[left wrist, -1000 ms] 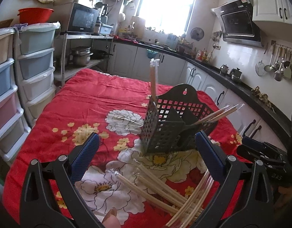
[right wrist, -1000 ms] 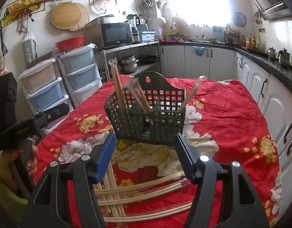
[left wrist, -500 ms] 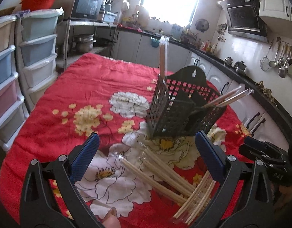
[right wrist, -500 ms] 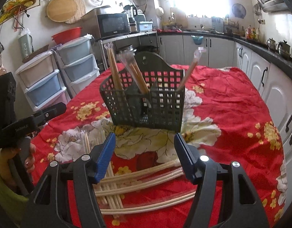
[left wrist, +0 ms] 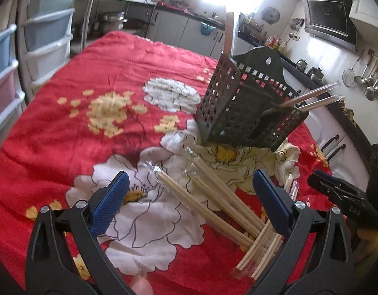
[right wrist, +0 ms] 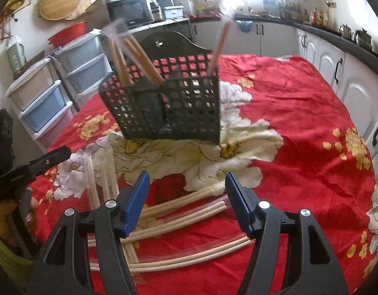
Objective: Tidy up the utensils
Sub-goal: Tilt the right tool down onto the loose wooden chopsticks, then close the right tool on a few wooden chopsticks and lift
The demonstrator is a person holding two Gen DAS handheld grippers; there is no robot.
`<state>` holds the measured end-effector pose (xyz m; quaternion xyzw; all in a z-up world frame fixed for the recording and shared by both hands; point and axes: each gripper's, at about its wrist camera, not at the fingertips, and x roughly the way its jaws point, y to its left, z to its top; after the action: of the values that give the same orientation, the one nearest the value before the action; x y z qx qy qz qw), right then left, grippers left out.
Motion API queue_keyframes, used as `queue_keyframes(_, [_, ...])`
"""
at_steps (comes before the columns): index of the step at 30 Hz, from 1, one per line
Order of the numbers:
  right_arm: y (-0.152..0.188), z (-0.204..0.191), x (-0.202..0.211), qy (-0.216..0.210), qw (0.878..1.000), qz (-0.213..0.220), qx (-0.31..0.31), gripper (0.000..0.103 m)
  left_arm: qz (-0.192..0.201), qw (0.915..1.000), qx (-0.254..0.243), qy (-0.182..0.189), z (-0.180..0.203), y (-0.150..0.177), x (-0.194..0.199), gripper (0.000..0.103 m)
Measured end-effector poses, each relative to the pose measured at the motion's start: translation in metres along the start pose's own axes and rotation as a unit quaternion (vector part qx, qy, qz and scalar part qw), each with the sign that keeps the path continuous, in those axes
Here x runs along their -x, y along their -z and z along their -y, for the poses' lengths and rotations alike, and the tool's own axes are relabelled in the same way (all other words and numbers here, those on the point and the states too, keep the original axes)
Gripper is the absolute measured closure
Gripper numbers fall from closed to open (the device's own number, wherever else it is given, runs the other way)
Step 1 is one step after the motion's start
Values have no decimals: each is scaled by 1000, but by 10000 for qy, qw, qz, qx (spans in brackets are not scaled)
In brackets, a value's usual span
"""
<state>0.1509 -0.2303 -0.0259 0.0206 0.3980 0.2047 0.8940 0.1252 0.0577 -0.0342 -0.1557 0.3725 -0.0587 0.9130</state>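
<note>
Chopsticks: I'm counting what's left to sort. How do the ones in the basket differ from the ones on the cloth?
The chopsticks in the basket stand on end, leaning; the chopsticks on the cloth lie flat. The basket ones sit apart in compartments; the cloth ones are heaped and crossing. The basket holds only a few; many more lie loose. Both sets are pale wood, and clear wrapping shows on some in each.

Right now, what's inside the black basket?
The black basket holds wrapped chopsticks leaning out on one side and one pair on the other. Its perforated walls hide their lower ends.
</note>
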Motion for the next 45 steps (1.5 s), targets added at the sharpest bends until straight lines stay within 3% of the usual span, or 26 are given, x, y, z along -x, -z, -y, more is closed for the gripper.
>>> queue_keyframes(3, [3,4,-6,-74,9998,-137,-114,43,-135,9998,91,76,-3,3,-6,22])
queue_keyframes(8, [4,10,-18,-165,9984,-378,-392,50,-324,9989,322,146,-12,6,-15,30])
queue_keyframes(21, [-2,35,-53,-226,9842,-975,-1459,59,-650,9930,919,356,-32,5,-36,39])
queue_keyframes(23, [-3,37,-57,-248,9818,-993,-1600,60,-663,9923,969,394,-33,4,-38,40])
queue_keyframes(26, [-4,38,-61,-255,9799,-984,-1714,60,-664,9920,1007,372,-35,2,-41,49])
queue_keyframes(31, [-5,44,-65,-219,9779,-938,-1856,75,-674,9916,1054,315,-38,0,-44,68])
queue_keyframes(36, [-5,52,-68,-338,9735,-884,-2084,87,-687,9910,1112,296,-42,-1,-47,75])
queue_keyframes(41, [-7,53,-69,-462,9713,-831,-2180,90,-696,9908,1126,284,-44,-2,-48,79])
queue_keyframes(45, [-8,51,-71,-703,9678,-795,-2284,92,-706,9889,1272,315,-52,-1,-49,92])
